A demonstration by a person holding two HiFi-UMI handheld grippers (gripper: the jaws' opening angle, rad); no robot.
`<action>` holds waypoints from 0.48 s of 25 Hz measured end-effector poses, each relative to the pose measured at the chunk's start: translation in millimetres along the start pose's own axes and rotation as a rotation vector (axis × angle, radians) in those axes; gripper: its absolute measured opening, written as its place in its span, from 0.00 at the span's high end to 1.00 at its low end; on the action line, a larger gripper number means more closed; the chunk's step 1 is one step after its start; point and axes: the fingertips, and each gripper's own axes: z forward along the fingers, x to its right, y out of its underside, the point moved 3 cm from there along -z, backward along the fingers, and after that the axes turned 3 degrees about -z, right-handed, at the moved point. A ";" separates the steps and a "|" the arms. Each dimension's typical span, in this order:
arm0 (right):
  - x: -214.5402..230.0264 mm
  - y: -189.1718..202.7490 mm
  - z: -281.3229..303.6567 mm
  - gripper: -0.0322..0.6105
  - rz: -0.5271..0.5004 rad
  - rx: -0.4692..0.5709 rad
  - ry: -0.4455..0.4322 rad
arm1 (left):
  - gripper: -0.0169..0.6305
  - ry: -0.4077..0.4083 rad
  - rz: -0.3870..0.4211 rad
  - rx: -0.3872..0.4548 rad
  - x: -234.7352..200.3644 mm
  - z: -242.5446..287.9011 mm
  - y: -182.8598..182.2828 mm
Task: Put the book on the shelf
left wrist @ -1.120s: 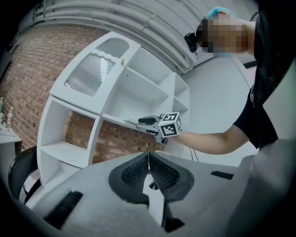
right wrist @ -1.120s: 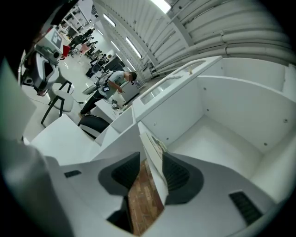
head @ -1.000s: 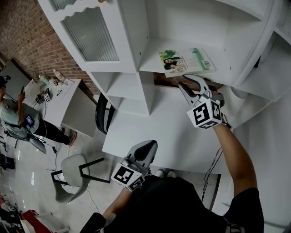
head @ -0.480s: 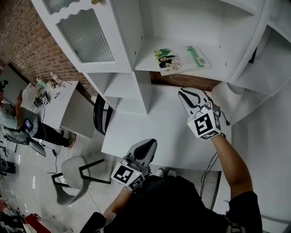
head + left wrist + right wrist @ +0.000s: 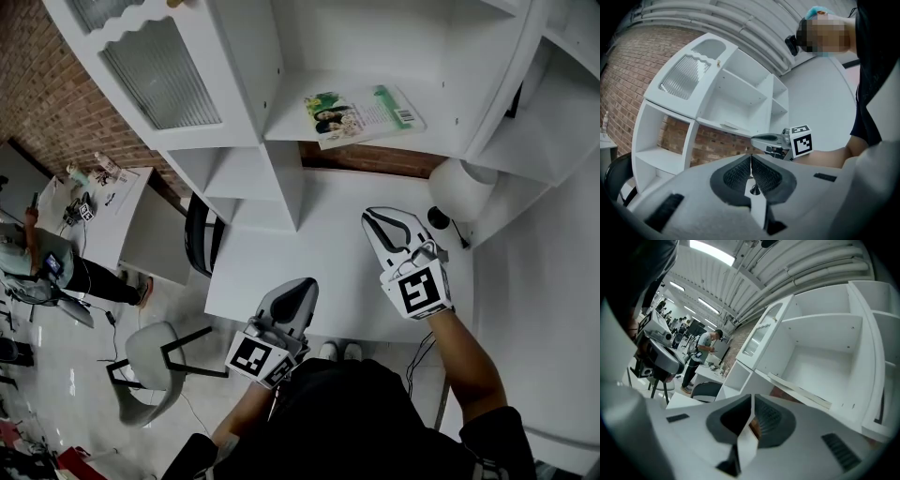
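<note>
While the glossy book [image 5: 364,115] lies on the white shelf [image 5: 437,137], left gripper [image 5: 298,287] and right gripper [image 5: 377,219] are clenched empty.

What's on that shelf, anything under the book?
Just the book, flat and cover up on the shelf. Nothing else shows on it. Under the book is covered, can't tell.

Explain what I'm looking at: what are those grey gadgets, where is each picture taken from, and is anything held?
No robot here: a person holds a two-jaw gripper in each hand. The head view comes from a camera on the person's head, looking down; the two gripper views come from cameras riding on the grippers. The left gripper is shut and empty. The right gripper has just been closing its jaws, with nothing between them. The book lies flat on the shelf, above a white desk.
</note>
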 end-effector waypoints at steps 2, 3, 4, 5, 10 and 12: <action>-4.4 0.8 -7.0 0.88 0.022 -0.012 0.002 | 0.94 0.005 0.005 -0.002 0.2 2.3 1.6; -6.9 1.5 -10.3 0.88 0.037 -0.012 0.002 | 0.94 0.007 0.008 -0.008 0.8 3.5 2.5; -9.3 2.4 -13.6 0.88 0.053 -0.009 0.002 | 0.94 0.011 0.012 -0.014 1.7 4.5 3.5; -11.9 3.0 -17.0 0.88 0.070 -0.006 0.001 | 0.94 0.017 0.015 -0.016 2.9 5.4 4.1; -31.8 9.1 -32.7 0.88 0.141 -0.011 -0.016 | 0.94 0.024 0.002 -0.017 6.5 6.4 6.7; -43.3 12.8 -38.7 0.88 0.138 -0.019 -0.017 | 0.94 0.029 0.000 -0.018 8.4 6.6 7.9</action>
